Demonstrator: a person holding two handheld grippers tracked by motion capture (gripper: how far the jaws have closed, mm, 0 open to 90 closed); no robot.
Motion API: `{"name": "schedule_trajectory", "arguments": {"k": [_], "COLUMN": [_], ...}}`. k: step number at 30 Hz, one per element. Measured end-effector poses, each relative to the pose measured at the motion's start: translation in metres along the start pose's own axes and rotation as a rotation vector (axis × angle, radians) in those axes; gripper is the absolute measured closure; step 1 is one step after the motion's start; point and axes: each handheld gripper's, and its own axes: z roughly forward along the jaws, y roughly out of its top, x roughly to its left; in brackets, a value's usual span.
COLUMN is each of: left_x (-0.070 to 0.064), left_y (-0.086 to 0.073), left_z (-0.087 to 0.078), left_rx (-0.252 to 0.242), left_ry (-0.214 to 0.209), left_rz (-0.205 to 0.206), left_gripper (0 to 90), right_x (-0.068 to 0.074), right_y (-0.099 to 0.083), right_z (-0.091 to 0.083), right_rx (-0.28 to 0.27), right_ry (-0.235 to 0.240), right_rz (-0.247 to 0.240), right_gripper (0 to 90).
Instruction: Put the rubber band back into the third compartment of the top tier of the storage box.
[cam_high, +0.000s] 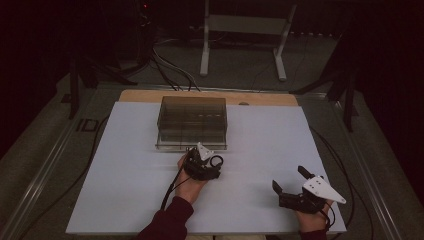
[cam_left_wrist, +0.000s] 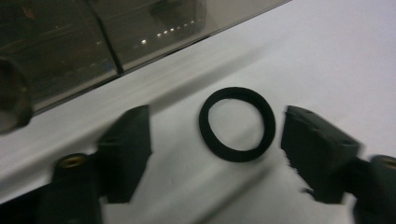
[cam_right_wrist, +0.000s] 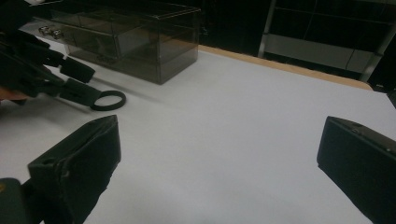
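Observation:
A black rubber ring (cam_left_wrist: 236, 123) lies flat on the white board (cam_left_wrist: 327, 56), between the tips of my left gripper (cam_left_wrist: 217, 149), whose jaws stand apart on either side of it without touching. In the high view the ring (cam_high: 216, 161) sits just in front of a smoky clear drawer box (cam_high: 192, 122), with the left gripper (cam_high: 209, 163) beside it. My right gripper (cam_high: 290, 179) hovers near the board's front right, jaws wide apart and nothing between them. The right gripper view (cam_right_wrist: 219, 168) shows the ring (cam_right_wrist: 108, 100) beyond the left gripper (cam_right_wrist: 81, 80).
The drawer box (cam_right_wrist: 126, 39) has small metal knobs (cam_right_wrist: 49, 31) on its front. A wooden table edge (cam_high: 210, 95) runs behind the board. Cables (cam_high: 170, 70) and a metal stand (cam_high: 245, 30) lie on the dark floor beyond.

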Motion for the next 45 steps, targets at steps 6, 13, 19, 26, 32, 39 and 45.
{"name": "schedule_trajectory", "arguments": {"k": [6,13,19,26,32,39,45], "left_x": [0.001,-0.001,0.001,-0.002,-0.003,-0.003,-0.004], "left_y": [0.0,0.0,0.001,0.003,0.005,0.006,0.008], "left_z": [0.005,0.003,0.002,-0.003,-0.008,-0.014,-0.018], "left_rx": [0.031,0.045,0.048,0.025,0.016,0.013,0.009], "left_ry": [-0.031,-0.044,-0.066,-0.082,-0.088,-0.093,-0.1], "left_rz": [0.009,0.056,0.058,0.06,0.07,0.078,0.085], "left_gripper": [64.7,88.0,88.8,88.7,88.7,88.7,88.7], "right_x": [0.0,0.001,0.001,0.001,0.001,0.001,0.001], "right_y": [0.0,0.0,0.0,0.0,0.0,0.0,0.0], "right_z": [0.0,0.0,0.001,0.001,0.001,0.001,0.001], "right_rx": [0.002,0.005,0.007,0.006,0.006,0.006,0.006], "right_ry": [0.002,0.004,0.004,0.003,0.004,0.004,0.006], "right_rz": [-0.001,-0.002,-0.002,-0.002,0.0,-0.001,0.0], "right_gripper": [0.2,0.2,0.2,0.2,0.2,0.2,0.2]}}
